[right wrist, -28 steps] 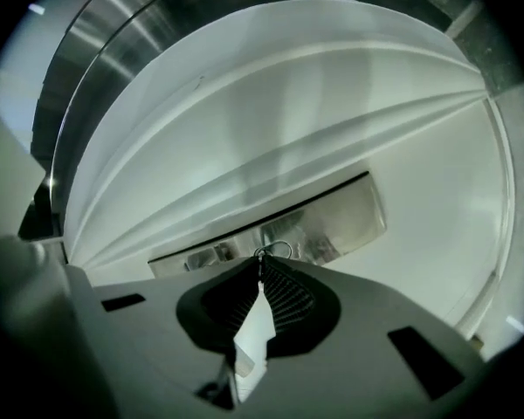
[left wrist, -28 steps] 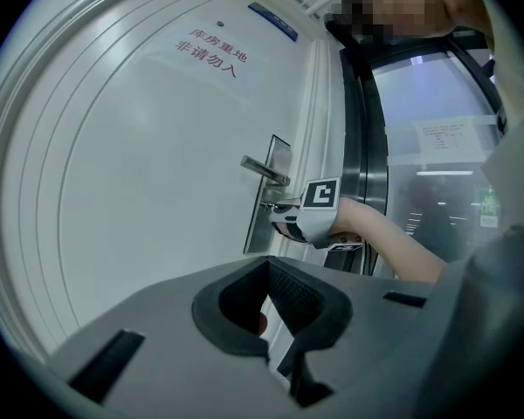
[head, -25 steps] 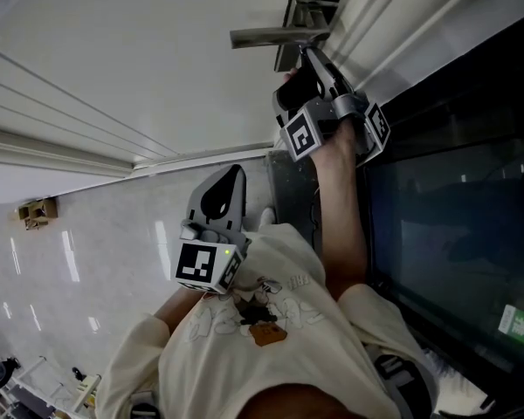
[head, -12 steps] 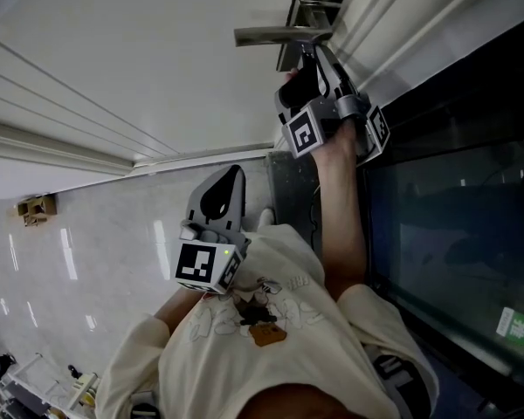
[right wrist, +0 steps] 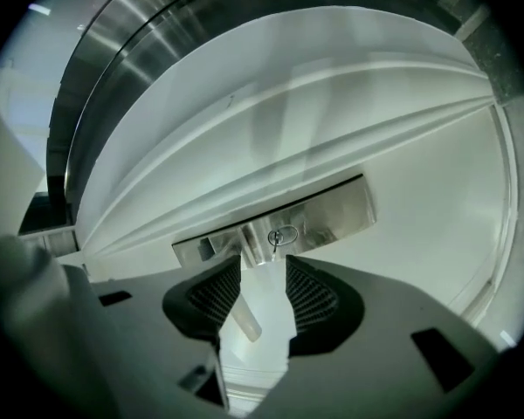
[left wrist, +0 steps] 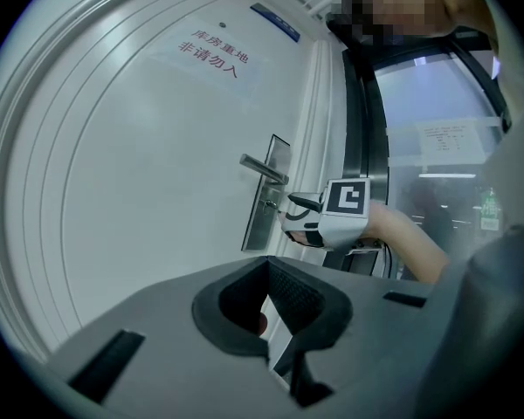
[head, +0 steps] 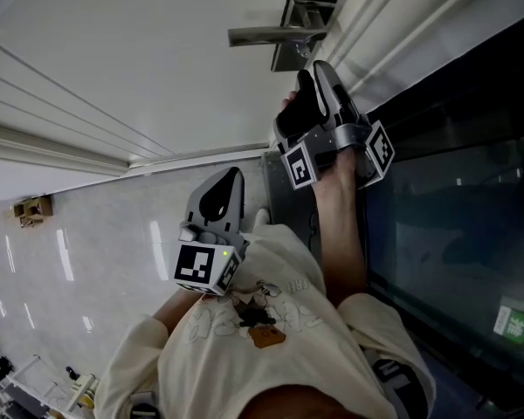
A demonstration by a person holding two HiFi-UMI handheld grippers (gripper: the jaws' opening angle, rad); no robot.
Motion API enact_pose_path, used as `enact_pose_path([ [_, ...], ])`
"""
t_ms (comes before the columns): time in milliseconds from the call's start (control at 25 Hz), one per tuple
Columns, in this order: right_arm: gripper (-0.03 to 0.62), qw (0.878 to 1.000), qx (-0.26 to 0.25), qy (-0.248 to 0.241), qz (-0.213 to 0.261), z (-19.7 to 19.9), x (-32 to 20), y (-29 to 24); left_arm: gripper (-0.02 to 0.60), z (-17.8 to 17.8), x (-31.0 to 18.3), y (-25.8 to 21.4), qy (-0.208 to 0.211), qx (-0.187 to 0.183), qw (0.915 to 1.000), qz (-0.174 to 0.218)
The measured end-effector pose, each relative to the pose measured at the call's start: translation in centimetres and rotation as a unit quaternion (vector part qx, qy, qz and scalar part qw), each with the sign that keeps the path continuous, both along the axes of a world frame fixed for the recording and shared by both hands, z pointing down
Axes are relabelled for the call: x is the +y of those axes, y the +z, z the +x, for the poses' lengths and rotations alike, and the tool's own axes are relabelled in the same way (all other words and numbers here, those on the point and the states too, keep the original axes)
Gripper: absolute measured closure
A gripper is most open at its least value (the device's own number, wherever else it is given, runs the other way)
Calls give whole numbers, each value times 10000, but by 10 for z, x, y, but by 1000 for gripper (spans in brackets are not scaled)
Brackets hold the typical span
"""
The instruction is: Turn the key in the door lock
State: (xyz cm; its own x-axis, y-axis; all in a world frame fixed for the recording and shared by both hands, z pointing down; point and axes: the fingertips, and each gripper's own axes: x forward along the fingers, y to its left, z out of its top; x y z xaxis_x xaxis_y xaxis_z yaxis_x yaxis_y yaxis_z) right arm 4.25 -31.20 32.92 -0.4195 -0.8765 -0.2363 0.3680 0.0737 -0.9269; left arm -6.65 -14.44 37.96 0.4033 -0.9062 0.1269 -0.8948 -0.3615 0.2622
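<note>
The white door (head: 140, 51) fills the room left of the steel lock plate (right wrist: 332, 216). Right of the plate a dark glass panel (head: 454, 225) closes that side off. The pale tiled floor (head: 96, 251) lies open well below the plate, and my left gripper (head: 225, 186) hangs there, tips together on nothing.

My right gripper (head: 313, 81) sits just short of the plate. Its jaws have just been opening and now stand wide. The key (right wrist: 278, 236) is in the plate's keyhole, just past my pads (right wrist: 310, 295) and free of them.

The lever handle (head: 266, 35) juts from the plate over the door. A pale bar shows in my right gripper's gap; I cannot tell whether it lies between the pads or beyond them. The key's head is too small to read how it is turned.
</note>
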Motion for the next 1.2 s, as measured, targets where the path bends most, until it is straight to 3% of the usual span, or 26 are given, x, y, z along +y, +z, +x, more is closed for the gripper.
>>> enact_pose_path([
  [200, 456, 9941, 886, -216, 582, -9, 33, -10, 575, 6, -2, 1, 80, 8, 10000, -24],
  [360, 485, 9720, 1938, -233, 1312, -14, 68, -24, 575, 7, -3, 0, 80, 60, 9999, -54],
  [480, 520, 9436, 2771, -160, 1806, -15, 91, -28, 575, 9, -4, 1, 105, 72, 9999, -62],
  [640, 528, 8934, 3833, -110, 2340, -21, 116, -26, 575, 12, -3, 1, 152, 90, 9998, -82],
  [800, 586, 8329, 4930, 175, 2508, -19, 128, -8, 575, 14, -2, 0, 197, 93, 9997, -69],
  [960, 588, 7798, 5758, 314, 2436, -18, 133, 18, 575, 17, -1, 1, 239, 75, 9996, -86],
  [1040, 588, 7678, 5958, 287, 2339, -17, 136, 29, 575, 17, 0, 1, 250, 73, 9996, -88],
  [1200, 588, 7629, 6063, 116, 2242, -21, 138, 45, 575, 17, 2, 1, 268, 59, 9996, -101],
])
